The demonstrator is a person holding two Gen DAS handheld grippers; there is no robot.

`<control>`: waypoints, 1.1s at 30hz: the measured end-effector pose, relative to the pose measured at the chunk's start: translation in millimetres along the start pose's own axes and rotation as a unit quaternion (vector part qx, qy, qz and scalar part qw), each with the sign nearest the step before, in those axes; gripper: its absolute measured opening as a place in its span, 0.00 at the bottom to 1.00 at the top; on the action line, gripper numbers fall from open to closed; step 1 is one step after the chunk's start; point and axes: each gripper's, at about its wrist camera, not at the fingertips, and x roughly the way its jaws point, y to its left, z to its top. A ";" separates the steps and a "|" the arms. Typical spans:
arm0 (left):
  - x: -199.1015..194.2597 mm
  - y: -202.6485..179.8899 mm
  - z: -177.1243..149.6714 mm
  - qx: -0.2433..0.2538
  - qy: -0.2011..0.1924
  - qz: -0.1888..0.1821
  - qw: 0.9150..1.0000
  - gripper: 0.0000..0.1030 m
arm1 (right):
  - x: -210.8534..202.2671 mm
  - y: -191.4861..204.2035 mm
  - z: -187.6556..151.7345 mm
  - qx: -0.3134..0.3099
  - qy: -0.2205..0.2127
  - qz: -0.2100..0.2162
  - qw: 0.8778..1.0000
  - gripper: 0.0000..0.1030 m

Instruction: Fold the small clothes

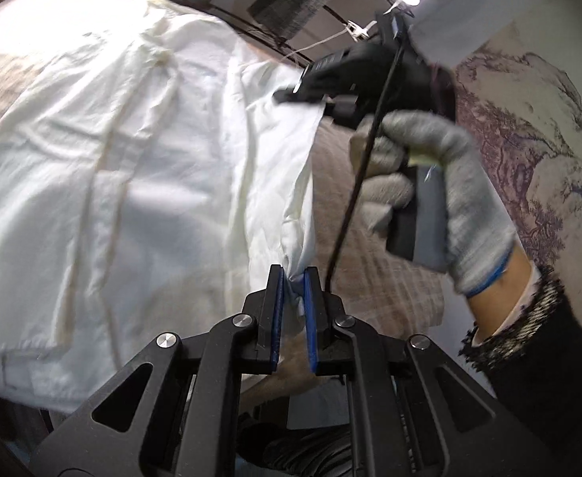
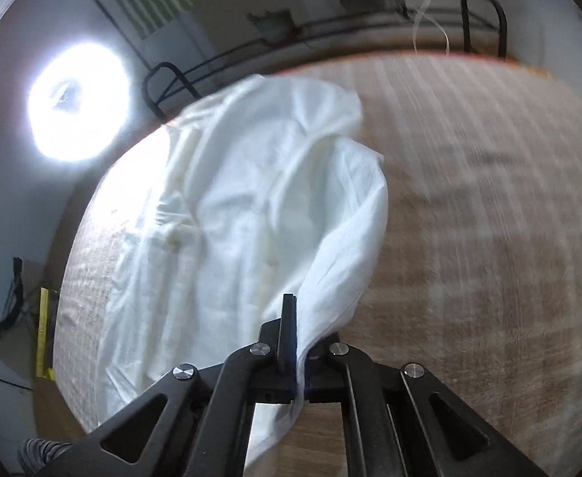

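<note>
Left wrist view: a white garment (image 1: 139,167) lies spread over the table (image 1: 374,278), which is covered with a brownish checked cloth. It fills the left and middle of the picture, creased, with long seams running down it. At bottom centre the left gripper (image 1: 294,282) has its blue-padded jaws nearly together, clamped on a bunched corner of the garment at its right edge. Further right and higher, the right gripper (image 1: 291,96) pinches another point on that same edge, held by a hand (image 1: 434,194) in a grey knit glove with a dark sleeve (image 1: 537,357) behind it. A black cable (image 1: 354,190) hangs down from that gripper. A wall hanging (image 1: 537,127) with an ink landscape fills the far right.

Right wrist view: a bright lamp (image 2: 76,99) glares at left. The garment (image 2: 243,206) lies on the left half of the table (image 2: 470,238), its right edge lifted in a fold that runs down into the right gripper (image 2: 296,318). Those jaws are pressed together on the fabric, which hangs out below them.
</note>
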 end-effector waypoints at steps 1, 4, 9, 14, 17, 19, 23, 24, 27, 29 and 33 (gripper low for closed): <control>-3.4 5.4 -1.8 -0.007 0.000 0.001 1.000 0.07 | -2.3 12.5 0.8 -0.017 -0.006 -0.012 1.000 0.00; -11.8 21.4 -5.2 -0.024 -0.001 0.008 1.000 0.07 | 2.8 60.2 -1.9 -0.096 -0.015 -0.057 0.994 0.00; -25.4 51.1 -8.8 -0.051 -0.010 0.027 0.998 0.06 | 39.6 121.1 -6.2 -0.177 0.005 -0.075 0.981 0.00; -28.2 65.3 -10.0 -0.066 -0.009 0.036 0.997 0.06 | 80.7 147.9 -16.5 -0.226 0.038 -0.104 0.968 0.00; -27.3 64.7 -10.9 -0.061 -0.006 0.039 0.997 0.06 | 86.4 141.3 -14.0 -0.211 0.044 -0.100 0.971 0.00; -28.6 65.5 -14.3 -0.060 -0.002 0.040 0.997 0.06 | 84.1 141.1 -11.2 -0.200 0.049 -0.074 0.976 0.08; -28.5 64.4 -14.9 -0.056 0.001 0.041 0.998 0.06 | 46.7 116.8 -8.9 -0.156 0.035 0.001 0.987 0.29; -28.7 64.4 -15.2 -0.055 0.002 0.041 0.998 0.06 | 32.0 106.5 -9.7 -0.139 0.027 0.015 0.990 0.29; -26.0 68.9 -10.2 -0.057 0.004 0.040 0.998 0.06 | -9.6 71.4 -28.0 -0.084 0.009 0.020 0.996 0.29; -27.0 69.5 -10.2 -0.055 0.007 0.039 0.998 0.06 | -28.9 50.0 -47.4 -0.059 0.010 0.018 0.998 0.32; -37.3 61.9 -10.8 -0.024 0.012 0.048 0.999 0.07 | -40.8 19.4 -102.3 -0.013 0.039 0.042 0.998 0.32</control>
